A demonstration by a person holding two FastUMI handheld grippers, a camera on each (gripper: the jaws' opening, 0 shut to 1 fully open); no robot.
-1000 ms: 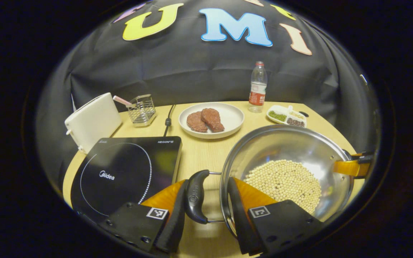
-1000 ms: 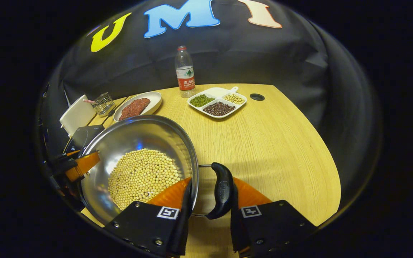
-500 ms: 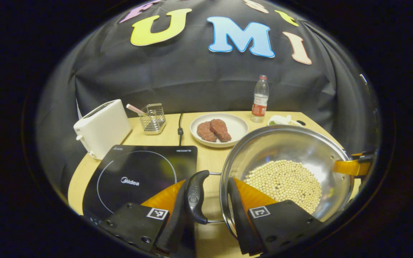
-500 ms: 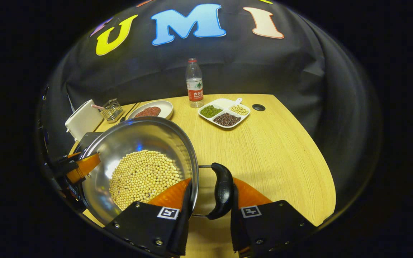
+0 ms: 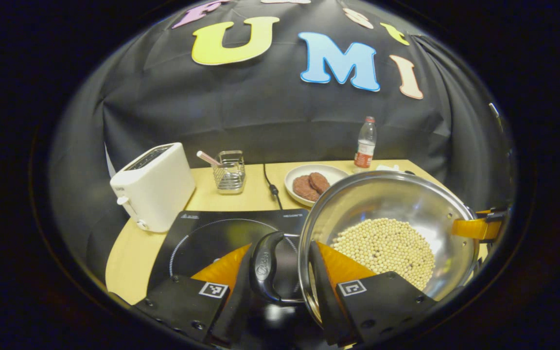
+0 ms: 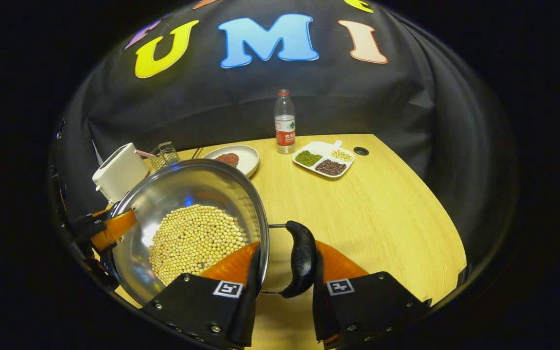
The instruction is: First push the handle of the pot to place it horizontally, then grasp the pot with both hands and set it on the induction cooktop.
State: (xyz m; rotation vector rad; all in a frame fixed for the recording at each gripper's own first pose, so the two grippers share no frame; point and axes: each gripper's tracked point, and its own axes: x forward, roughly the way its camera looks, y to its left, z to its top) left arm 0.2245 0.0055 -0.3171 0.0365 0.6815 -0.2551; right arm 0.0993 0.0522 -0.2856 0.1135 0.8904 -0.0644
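Pot (image 5: 387,233) (beans inside), above cooktop (image 5: 202,233)

You have warm, rather dim light in both views, and it falls from above: the counter (image 6: 382,204) is bright yellow while the edges go dark quickly. You see glare on the steel wall of the pot (image 5: 387,204), with a small blue-white spot inside it in the right gripper view, and a pale reflection on the induction cooktop (image 5: 221,233). The fisheye lens bends the counter's edge strongly. The middle is sharp; the left claw (image 5: 280,272) close to the camera looks a little soft.
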